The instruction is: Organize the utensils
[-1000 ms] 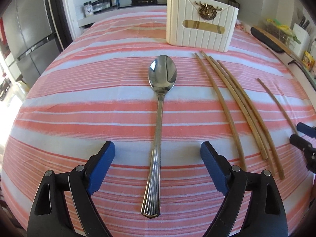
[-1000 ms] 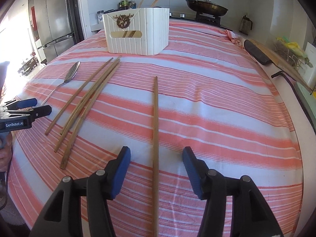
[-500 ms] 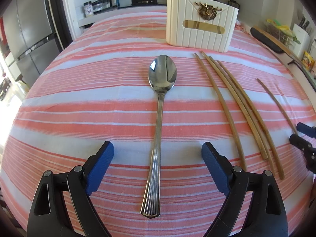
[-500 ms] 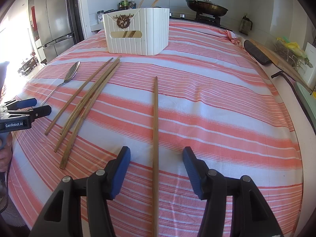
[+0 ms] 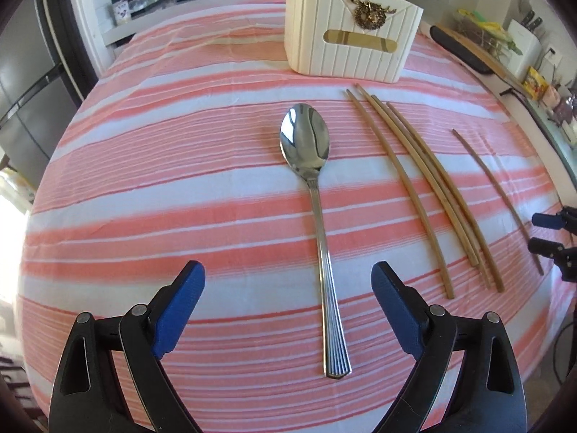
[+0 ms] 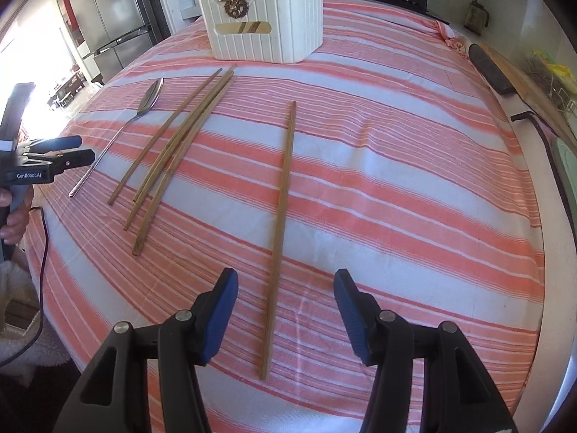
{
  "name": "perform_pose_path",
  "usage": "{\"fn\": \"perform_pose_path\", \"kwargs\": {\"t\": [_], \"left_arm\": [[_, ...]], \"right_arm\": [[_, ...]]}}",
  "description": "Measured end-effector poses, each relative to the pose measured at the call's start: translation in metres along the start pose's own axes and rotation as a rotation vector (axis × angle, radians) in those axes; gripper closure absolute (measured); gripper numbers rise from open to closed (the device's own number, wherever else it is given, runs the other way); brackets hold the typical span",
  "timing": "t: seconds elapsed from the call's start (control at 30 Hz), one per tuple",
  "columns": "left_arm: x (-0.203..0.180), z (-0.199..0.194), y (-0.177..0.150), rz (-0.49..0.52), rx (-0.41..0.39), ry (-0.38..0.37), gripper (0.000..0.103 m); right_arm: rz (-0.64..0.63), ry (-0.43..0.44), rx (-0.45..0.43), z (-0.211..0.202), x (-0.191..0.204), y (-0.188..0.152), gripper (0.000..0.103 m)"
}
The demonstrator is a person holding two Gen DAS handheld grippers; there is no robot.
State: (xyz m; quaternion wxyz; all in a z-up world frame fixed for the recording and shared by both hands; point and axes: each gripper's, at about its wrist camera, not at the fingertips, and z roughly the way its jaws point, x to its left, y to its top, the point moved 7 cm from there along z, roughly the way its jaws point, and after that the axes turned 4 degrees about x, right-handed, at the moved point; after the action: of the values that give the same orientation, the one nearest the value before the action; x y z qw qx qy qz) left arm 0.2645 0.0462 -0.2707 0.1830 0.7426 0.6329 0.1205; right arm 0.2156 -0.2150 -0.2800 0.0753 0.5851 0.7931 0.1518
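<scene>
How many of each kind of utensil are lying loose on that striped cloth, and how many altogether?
Metal spoon: 1
Wooden chopsticks in the group beside the spoon: 4
Lone wooden chopstick apart from them: 1
Total: 6, all flat on the cloth in front of the white holder.

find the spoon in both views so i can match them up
Left wrist: the spoon lies at centre, handle between the open left gripper.
Right wrist: spoon at far left, beside the chopsticks.
Shared landmark: the white holder at the table's far end.
</scene>
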Motion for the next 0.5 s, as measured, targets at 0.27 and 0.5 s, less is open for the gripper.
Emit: {"fn": "perform_pose_path", "kwargs": {"t": [0.27, 0.5], "left_arm": [[-0.008, 0.040, 0.048, 0.046, 0.059, 0.039, 0.009], [-0.013, 0.060, 0.079, 0.031, 0.063, 0.081, 0.014]], "right_arm": [[-0.034, -0.004, 0.055, 0.027, -0.005, 0.048, 0.047], [-0.043, -0.036, 0.053, 0.051, -0.007, 0.102, 0.049]]}}
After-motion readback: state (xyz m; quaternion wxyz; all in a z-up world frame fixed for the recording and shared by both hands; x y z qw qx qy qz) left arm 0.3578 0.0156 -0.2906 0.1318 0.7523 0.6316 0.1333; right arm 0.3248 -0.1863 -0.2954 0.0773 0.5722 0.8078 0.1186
